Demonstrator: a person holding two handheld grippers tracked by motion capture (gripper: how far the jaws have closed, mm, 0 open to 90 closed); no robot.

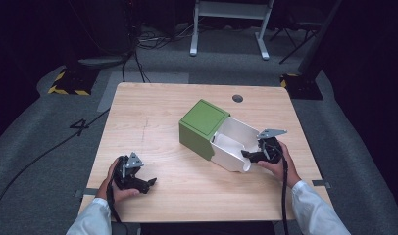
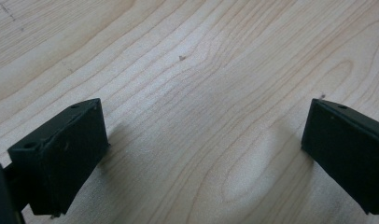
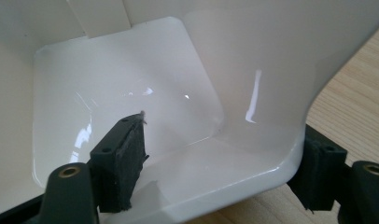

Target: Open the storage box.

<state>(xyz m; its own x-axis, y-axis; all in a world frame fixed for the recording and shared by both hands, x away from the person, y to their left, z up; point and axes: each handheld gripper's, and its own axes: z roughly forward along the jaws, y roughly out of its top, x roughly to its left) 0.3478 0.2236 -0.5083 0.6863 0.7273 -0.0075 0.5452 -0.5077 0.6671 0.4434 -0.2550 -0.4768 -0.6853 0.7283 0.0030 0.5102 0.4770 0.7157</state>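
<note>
Right gripper (image 1: 250,154) jaws set astride front wall of white drawer (image 3: 131,93), one inside, one outside; grip not clear. Drawer shiny, pulled out of green box (image 1: 201,125) mid-table (image 1: 153,103). Left gripper (image 1: 149,184) held wide apart over bare wood.

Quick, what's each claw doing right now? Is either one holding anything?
Left claw: open, holding nothing, over the light wooden table.
Right claw: astride the wall of the glossy white plastic bin; whether it grips cannot be told.
</note>
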